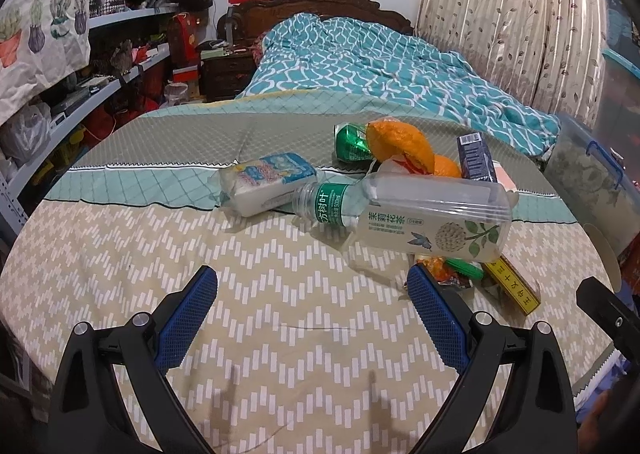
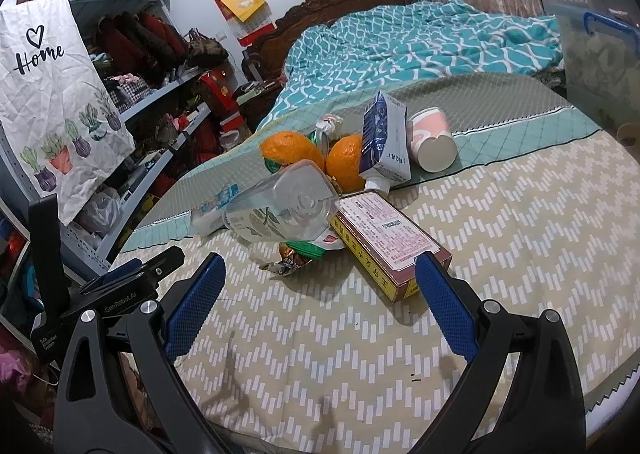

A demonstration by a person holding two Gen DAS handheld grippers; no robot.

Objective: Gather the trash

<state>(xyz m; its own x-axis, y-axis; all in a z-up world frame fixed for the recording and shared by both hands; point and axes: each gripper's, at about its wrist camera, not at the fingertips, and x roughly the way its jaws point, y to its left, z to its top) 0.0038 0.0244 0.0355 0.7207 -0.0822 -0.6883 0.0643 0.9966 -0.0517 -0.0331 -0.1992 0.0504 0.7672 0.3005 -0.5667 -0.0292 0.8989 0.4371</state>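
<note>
A pile of trash lies on the bed. It holds a clear tea bottle (image 1: 436, 213) (image 2: 280, 205), a green-label water bottle (image 1: 324, 201), a tissue pack (image 1: 268, 181), a crushed green can (image 1: 350, 141), orange peel (image 1: 400, 145) (image 2: 292, 149), a blue carton (image 1: 474, 157) (image 2: 386, 137), a paper cup (image 2: 434, 137), a flat medicine box (image 2: 388, 238) (image 1: 510, 282) and snack wrappers (image 2: 296, 254). My left gripper (image 1: 312, 282) is open, empty, just short of the pile. My right gripper (image 2: 320, 270) is open, its right finger beside the box's near corner.
The patterned bedsheet (image 1: 240, 334) covers the bed. A teal quilt (image 1: 360, 61) lies further back. Cluttered shelves (image 1: 100, 53) stand at the left, with a white "Home" cloth (image 2: 52, 93) hanging. A clear storage bin (image 1: 592, 169) stands at the right by the curtain.
</note>
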